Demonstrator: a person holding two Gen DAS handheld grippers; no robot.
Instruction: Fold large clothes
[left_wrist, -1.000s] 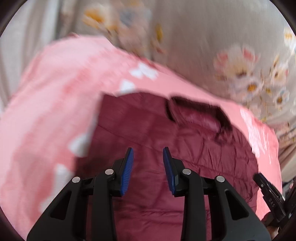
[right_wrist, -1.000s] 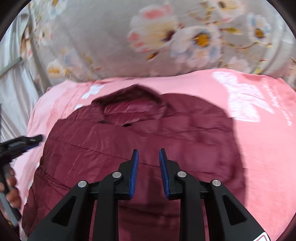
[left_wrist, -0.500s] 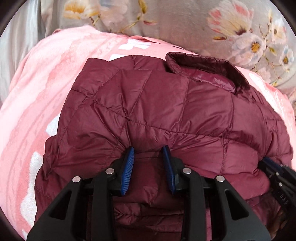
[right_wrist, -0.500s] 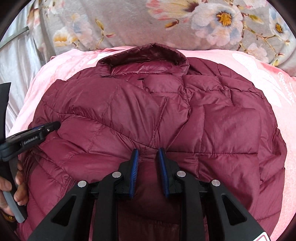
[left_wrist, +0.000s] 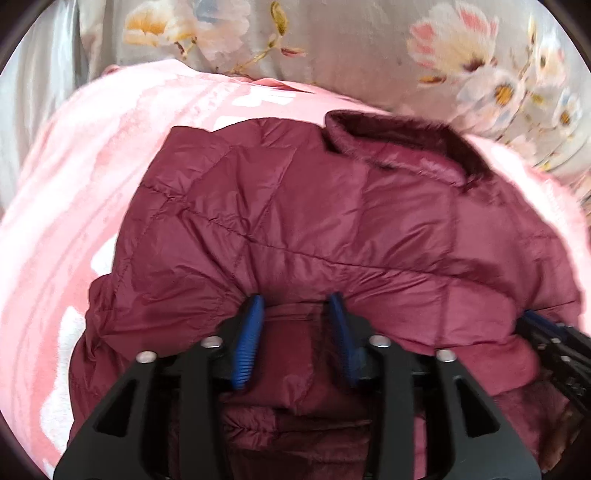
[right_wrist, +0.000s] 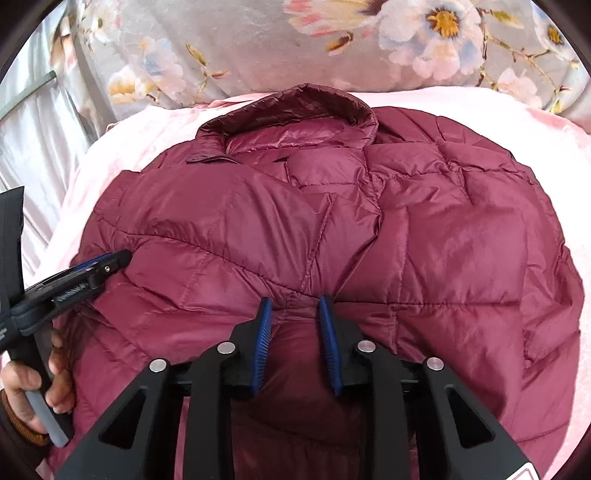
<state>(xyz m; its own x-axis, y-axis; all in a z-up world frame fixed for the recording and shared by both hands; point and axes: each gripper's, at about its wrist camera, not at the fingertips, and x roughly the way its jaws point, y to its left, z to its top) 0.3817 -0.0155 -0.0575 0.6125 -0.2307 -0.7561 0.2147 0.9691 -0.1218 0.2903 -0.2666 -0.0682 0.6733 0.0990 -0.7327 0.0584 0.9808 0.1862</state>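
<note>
A maroon quilted puffer jacket (left_wrist: 295, 206) lies on the pink blanket, collar at the far side; it also fills the right wrist view (right_wrist: 369, 221). My left gripper (left_wrist: 295, 306) has its blue pads around a bunched fold of the jacket's near edge. My right gripper (right_wrist: 295, 306) grips another bunched fold of the same edge. The left gripper (right_wrist: 99, 264) shows at the left of the right wrist view, held by a hand. The right gripper's tip (left_wrist: 546, 332) shows at the right of the left wrist view.
The pink blanket (left_wrist: 74, 184) covers the bed under the jacket. A grey floral cover (right_wrist: 258, 48) rises behind the collar. Pale grey fabric (right_wrist: 37, 122) lies at the far left.
Both grippers dropped from above the jacket onto its near edge and took hold of folds. In the last half second the view has barely shifted.
</note>
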